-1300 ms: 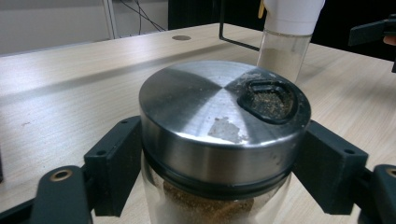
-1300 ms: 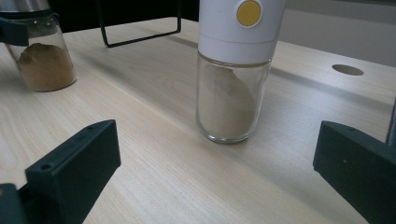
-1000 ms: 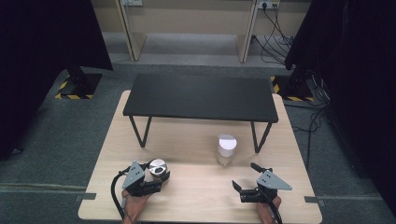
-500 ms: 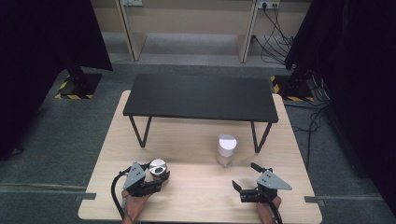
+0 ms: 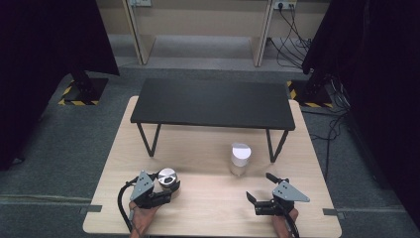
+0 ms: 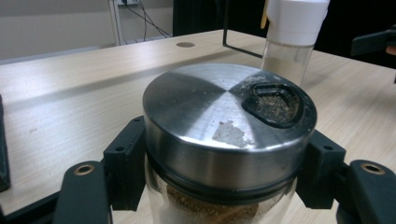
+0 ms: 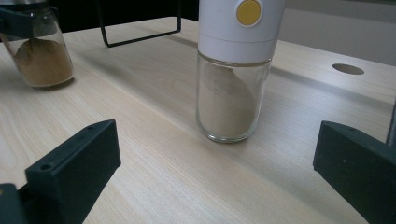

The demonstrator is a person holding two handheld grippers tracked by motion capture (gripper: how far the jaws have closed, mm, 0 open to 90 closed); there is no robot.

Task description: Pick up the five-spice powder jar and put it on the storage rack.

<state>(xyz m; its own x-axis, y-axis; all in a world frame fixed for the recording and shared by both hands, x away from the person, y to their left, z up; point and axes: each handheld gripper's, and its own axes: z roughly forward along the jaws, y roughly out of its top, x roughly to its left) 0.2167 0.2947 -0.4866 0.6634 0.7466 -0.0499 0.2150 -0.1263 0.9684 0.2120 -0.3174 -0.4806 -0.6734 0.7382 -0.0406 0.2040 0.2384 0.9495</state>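
Observation:
A glass jar with a steel lid holds brown powder and stands on the wooden table at the front left. My left gripper is shut on the jar, its two jaws pressing the glass just under the lid. A taller glass shaker with a white cap and a yellow button stands right of centre, holding pale powder. My right gripper is open at the front right, jaws wide apart, a short way in front of the shaker and not touching it.
A low black bench on thin metal legs stands across the far half of the table. Grey carpet surrounds the table. Cables trail at the back right. The left gripper's jar also appears far left in the right gripper view.

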